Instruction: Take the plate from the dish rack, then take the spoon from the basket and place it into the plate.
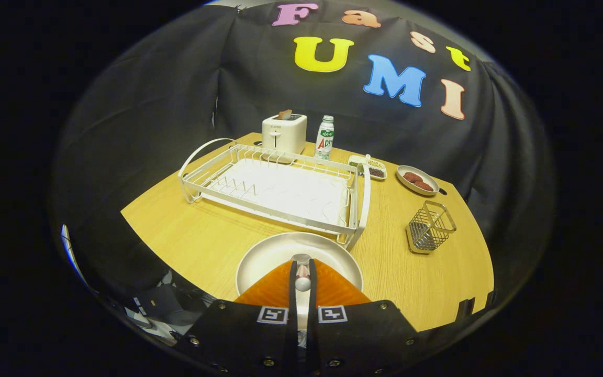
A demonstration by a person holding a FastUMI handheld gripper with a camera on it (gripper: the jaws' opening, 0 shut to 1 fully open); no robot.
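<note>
A pale round plate [267,254] lies flat on the wooden table, just in front of the white dish rack [280,193], which stands empty. My gripper [301,263] hangs over the plate's middle, its orange fingers [275,290] nearly together. Between them a thin spoon [302,277] is pinched, its end poking out at the fingertips above the plate. Whether the spoon touches the plate I cannot tell. The wire basket [430,226] stands to the right, beyond the fingers, with nothing visible in it.
Behind the rack stand a white toaster [284,133] with a slice in it and a small bottle [324,137]. A divided dish [367,167] and a plate of brown food [416,180] sit at the back right. The table edge [176,246] curves close on the left.
</note>
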